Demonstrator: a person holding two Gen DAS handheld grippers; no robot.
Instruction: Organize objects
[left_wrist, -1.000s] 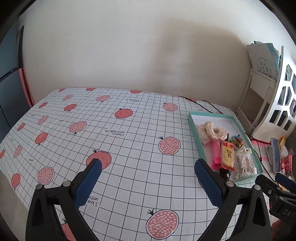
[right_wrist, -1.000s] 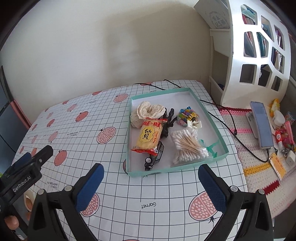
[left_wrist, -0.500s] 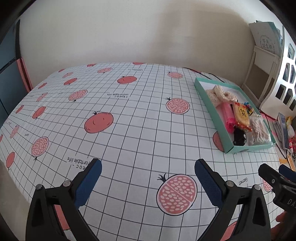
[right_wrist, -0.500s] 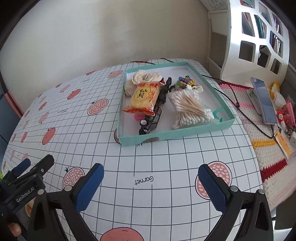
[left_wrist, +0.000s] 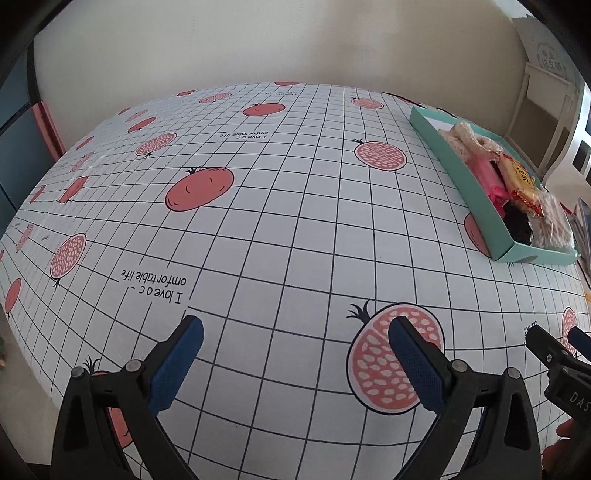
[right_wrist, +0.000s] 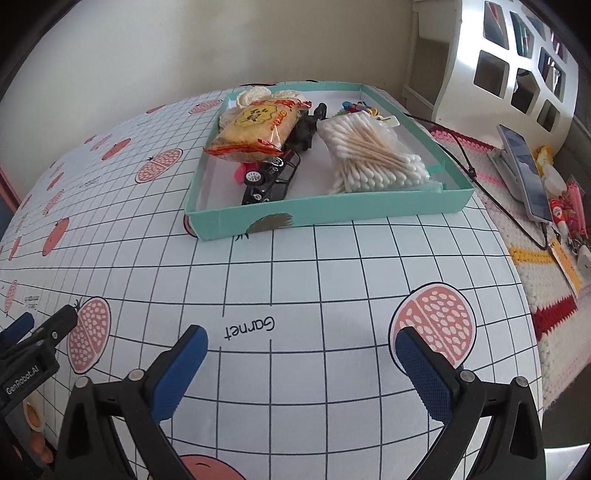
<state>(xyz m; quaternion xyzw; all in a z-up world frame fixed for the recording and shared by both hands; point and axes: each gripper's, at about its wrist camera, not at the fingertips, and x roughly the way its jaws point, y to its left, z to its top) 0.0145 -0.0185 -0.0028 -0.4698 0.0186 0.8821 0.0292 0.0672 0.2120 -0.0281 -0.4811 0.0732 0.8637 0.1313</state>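
Beyond the right claw (right_wrist: 301, 363), jaws wide apart and empty, the teal tray (right_wrist: 332, 214) of clutter.

Left gripper (left_wrist: 295, 354): black plastic frame, two arms spread in a V, silver screws at the joints
Left pads (left_wrist: 177, 363): blue, dotted grip texture
Right gripper (right_wrist: 301, 363): same black frame, silver screws
Right pads (right_wrist: 424, 373): blue, textured
Markings: white "GenRobot.AI" lettering on the left gripper's body, seen from the right wrist
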